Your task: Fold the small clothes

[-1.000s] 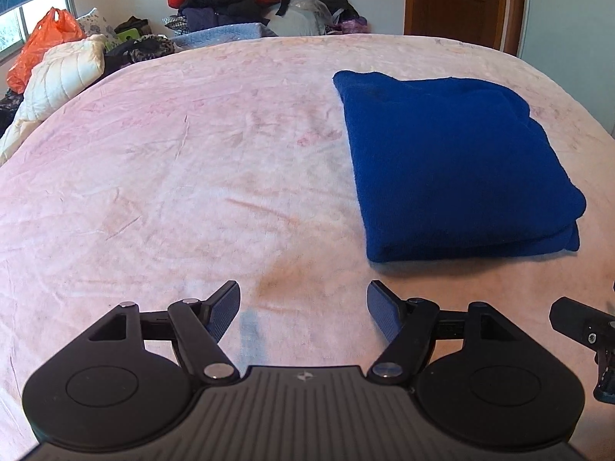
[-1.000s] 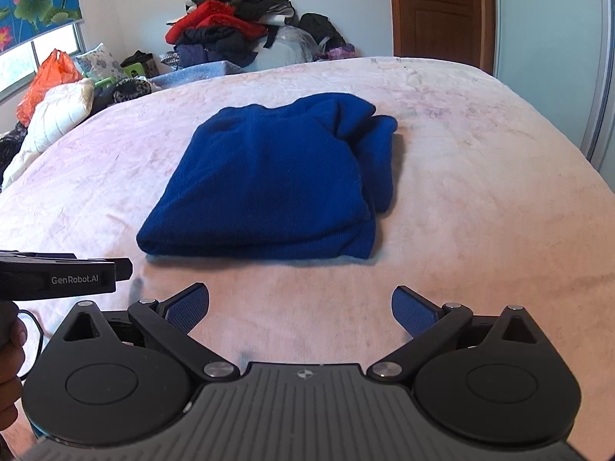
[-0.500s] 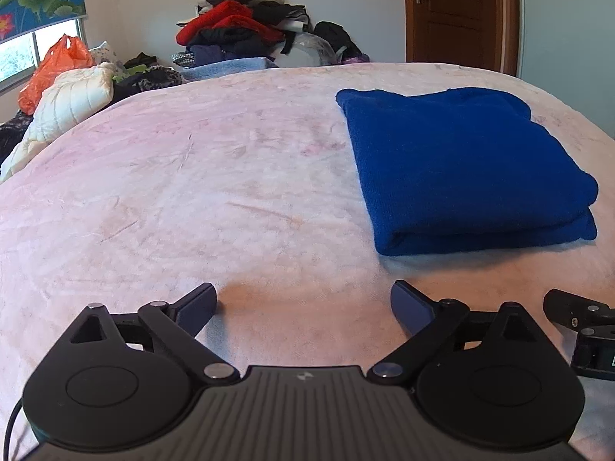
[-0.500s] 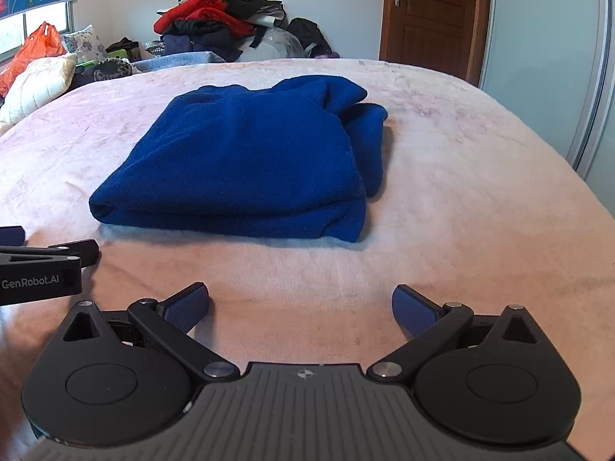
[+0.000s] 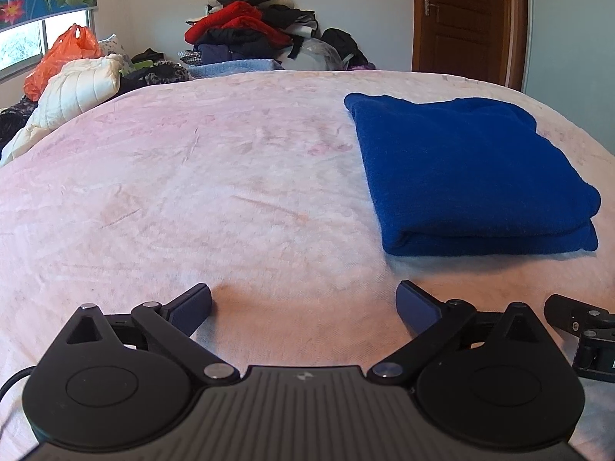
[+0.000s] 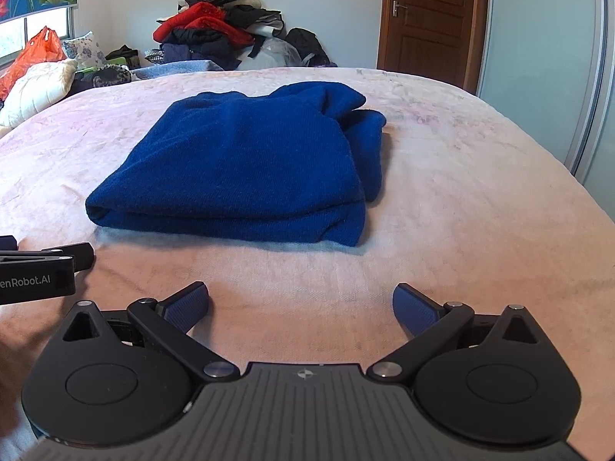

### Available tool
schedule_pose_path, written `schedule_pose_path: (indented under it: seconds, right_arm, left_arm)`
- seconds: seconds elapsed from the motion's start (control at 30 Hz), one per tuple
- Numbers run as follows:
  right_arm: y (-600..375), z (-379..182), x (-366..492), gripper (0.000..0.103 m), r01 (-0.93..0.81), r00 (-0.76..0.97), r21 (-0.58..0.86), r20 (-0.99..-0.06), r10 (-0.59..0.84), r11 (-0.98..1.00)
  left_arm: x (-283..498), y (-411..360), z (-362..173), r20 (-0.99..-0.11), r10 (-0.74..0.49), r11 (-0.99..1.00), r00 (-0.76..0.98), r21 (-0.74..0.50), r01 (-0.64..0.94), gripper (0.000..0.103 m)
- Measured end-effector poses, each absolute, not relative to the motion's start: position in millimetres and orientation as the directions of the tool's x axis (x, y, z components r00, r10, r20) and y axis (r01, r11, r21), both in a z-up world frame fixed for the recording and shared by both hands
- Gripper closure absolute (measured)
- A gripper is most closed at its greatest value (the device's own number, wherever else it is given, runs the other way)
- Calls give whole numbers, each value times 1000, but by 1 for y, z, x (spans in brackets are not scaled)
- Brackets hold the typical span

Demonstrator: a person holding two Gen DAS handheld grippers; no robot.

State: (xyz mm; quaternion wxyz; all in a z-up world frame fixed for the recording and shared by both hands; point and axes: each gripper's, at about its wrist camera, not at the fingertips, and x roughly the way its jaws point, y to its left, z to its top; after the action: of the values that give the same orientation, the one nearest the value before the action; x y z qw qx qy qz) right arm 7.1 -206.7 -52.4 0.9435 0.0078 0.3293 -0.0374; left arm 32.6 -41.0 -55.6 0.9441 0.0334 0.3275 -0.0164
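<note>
Daylight from the window (image 5: pixel 23 46) at the upper left fills my views, bright and even. The sweater (image 6: pixel 246 169) drops a soft shadow along its near edge on the bed (image 5: pixel 192 192). Fisheye bends the edges; corners darken; focus stays sharp.

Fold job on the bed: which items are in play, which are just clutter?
In play: blue garment, folded on the pink bed cover; left tool, opening, empty; right tool, open, empty.

Clutter: clothes pile, orange bag, white quilt.
</note>
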Motion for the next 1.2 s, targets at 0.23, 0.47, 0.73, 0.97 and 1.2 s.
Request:
schedule_pose_path:
  seconds: [0.23, 0.47, 0.73, 0.97, 1.2]
  right_arm:
    - [-207, -52, 7, 0, 75, 781, -9, -622, -65, 997]
    - [-207, -53, 7, 0, 75, 781, -9, -621, -65, 997]
    - [-208, -53, 7, 0, 75, 781, -9, -621, -65, 997]
    - [-207, -53, 7, 0, 76, 781, -10, -622, -65, 997]
    - [-207, -52, 7, 0, 75, 780, -12, -622, -66, 997]
  left_arm:
    - [31, -42, -56, -617, -11, 997, 787, 49, 53, 0]
    - [32, -38, -57, -621, -25, 998, 783, 27, 54, 0]
    - [33, -38, -57, -622, -26, 998, 783, 26, 54, 0]
    - [32, -38, -57, -622, -26, 998, 783, 26, 54, 0]
    - [33, -38, -57, -625, -27, 998, 780, 25, 55, 0]
